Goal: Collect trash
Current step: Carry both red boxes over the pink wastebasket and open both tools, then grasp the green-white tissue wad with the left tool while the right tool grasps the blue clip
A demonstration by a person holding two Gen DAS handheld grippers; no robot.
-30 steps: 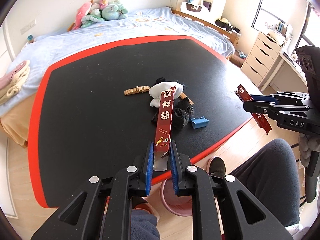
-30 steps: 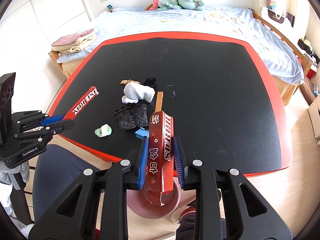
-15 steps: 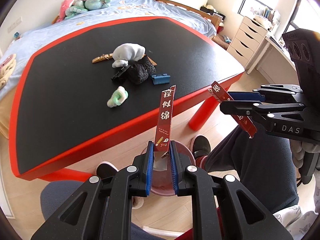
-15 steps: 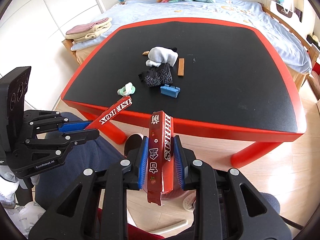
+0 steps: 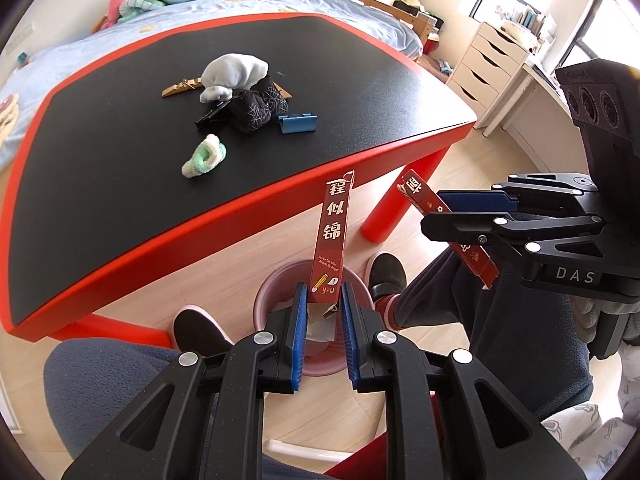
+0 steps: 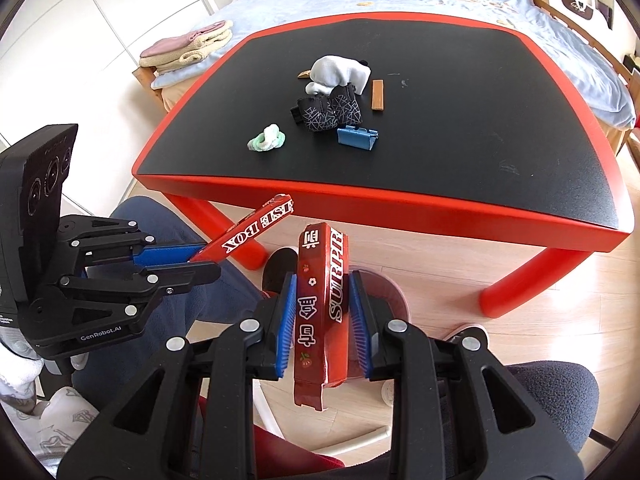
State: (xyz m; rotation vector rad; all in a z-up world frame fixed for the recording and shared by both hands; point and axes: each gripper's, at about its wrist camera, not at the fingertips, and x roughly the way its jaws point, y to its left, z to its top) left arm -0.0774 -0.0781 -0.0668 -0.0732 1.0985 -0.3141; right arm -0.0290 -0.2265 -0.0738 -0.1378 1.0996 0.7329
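**Red cardboard now over the bin, off the table**

Red cardboard strips, one per gripper. The left gripper (image 5: pixel 324 320) is clamped on the strip printed with Chinese characters (image 5: pixel 331 236); the right gripper (image 6: pixel 322 324) is clamped on the curled strip reading "SURPR" (image 6: pixel 320 300). A second ago both strips were held out over the black tabletop (image 5: pixel 360 72). Both have since been drawn back past the red edge and tipped downward. The pink bin (image 5: pixel 272 300) on the floor now sits directly under the left strip's lower end, and its rim (image 6: pixel 390 292) shows just behind the right strip.

Judgement: carry done, drop pending. Opening the fingers should let both strips fall in; the long strips may catch on the rim.

On the table remain a green-white scrunchie (image 5: pixel 204 156), blue clip (image 5: pixel 298 122), dark patterned cloth (image 5: pixel 256 106), white cloth (image 5: pixel 234 74).
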